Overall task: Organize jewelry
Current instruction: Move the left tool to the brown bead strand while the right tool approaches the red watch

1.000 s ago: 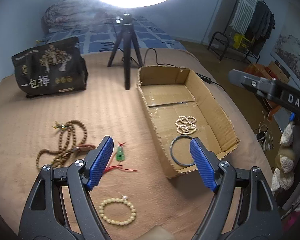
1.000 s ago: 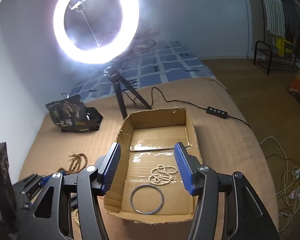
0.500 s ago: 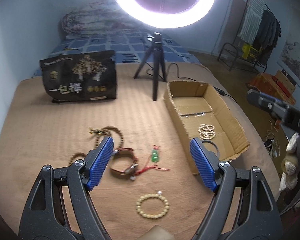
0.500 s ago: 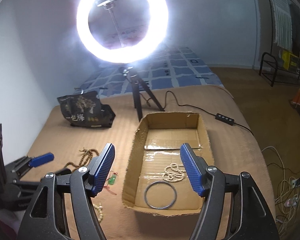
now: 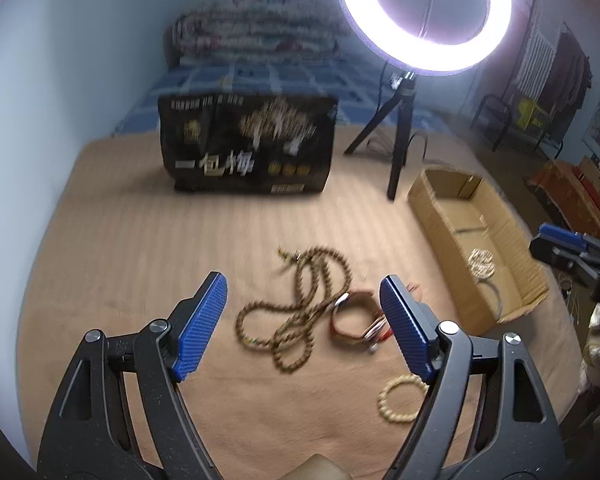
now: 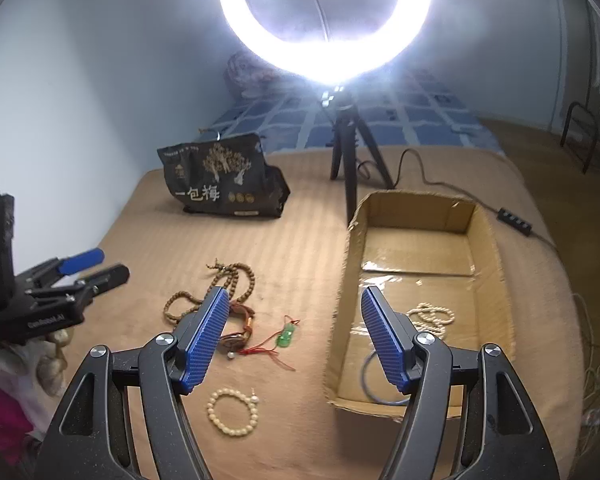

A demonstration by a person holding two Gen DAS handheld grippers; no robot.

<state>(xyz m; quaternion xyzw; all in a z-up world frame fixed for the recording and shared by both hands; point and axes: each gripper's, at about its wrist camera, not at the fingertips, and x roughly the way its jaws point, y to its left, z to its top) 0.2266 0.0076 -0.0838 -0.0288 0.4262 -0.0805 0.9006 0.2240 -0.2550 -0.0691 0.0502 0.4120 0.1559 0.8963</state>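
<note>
A tan striped bedcover (image 6: pixel 300 240) is spread beneath an open brown cardboard box (image 6: pixel 496 264), in which a cream bead strand (image 6: pixel 432 316) and a grey metal bangle (image 6: pixel 366 376) are held. Left of it are laid a long brown wooden bead necklace (image 5: pixel 300 304), a cream bead bracelet (image 6: pixel 232 412) and a green pendant on red cord (image 6: pixel 287 336). The left gripper (image 5: pixel 304 320) and right gripper (image 6: pixel 292 336) are held above with jaws apart, empty.

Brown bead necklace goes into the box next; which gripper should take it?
Left, probably. The open left gripper frames the brown bead necklace between its fingers; the open right gripper faces the cardboard box.
</note>
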